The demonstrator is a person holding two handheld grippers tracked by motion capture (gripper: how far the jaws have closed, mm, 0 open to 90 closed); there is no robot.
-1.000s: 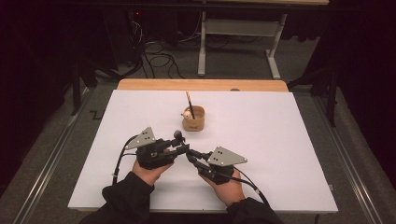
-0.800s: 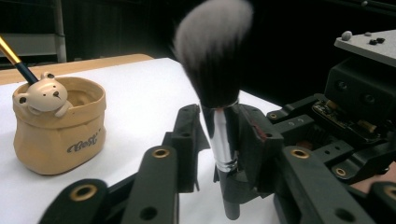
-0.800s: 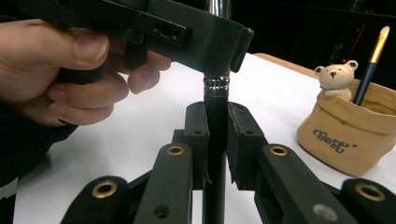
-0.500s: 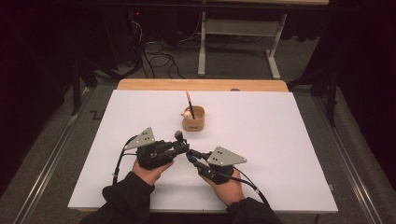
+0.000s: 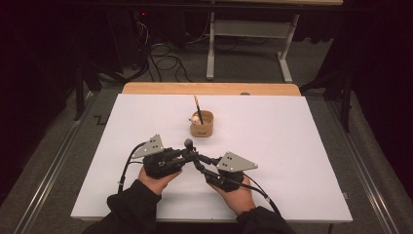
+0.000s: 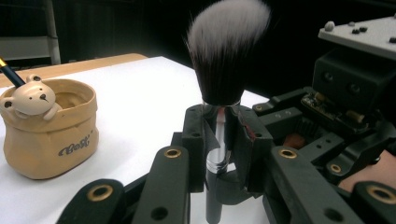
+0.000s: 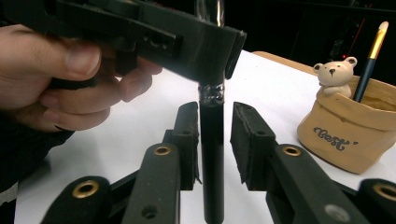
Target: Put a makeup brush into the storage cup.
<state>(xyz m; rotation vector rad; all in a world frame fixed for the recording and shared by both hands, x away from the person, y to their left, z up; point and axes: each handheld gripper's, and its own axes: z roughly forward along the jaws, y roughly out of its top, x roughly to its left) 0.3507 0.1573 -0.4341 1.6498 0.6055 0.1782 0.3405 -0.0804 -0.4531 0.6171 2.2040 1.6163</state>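
Observation:
A makeup brush [image 6: 229,51] with a dark, white-tipped head stands upright between both grippers near the front of the white table [image 5: 302,146]. My left gripper [image 6: 220,140] is shut on its silver ferrule, its jaws having just closed there. My right gripper [image 7: 215,140] is open around the black handle [image 7: 212,177] lower down. Its jaws have just been opening and a gap shows beside the right pad. From above, the brush head [image 5: 188,143] pokes up where the left gripper [image 5: 189,155] and the right gripper [image 5: 196,162] meet.
A tan cup [image 5: 202,126] with a small bear figure [image 7: 334,72] on its rim stands behind the grippers, a thin stick [image 5: 197,105] leaning in it. A wooden board [image 5: 209,88] edges the far side. Cables and a desk frame [image 5: 253,48] lie on the floor beyond.

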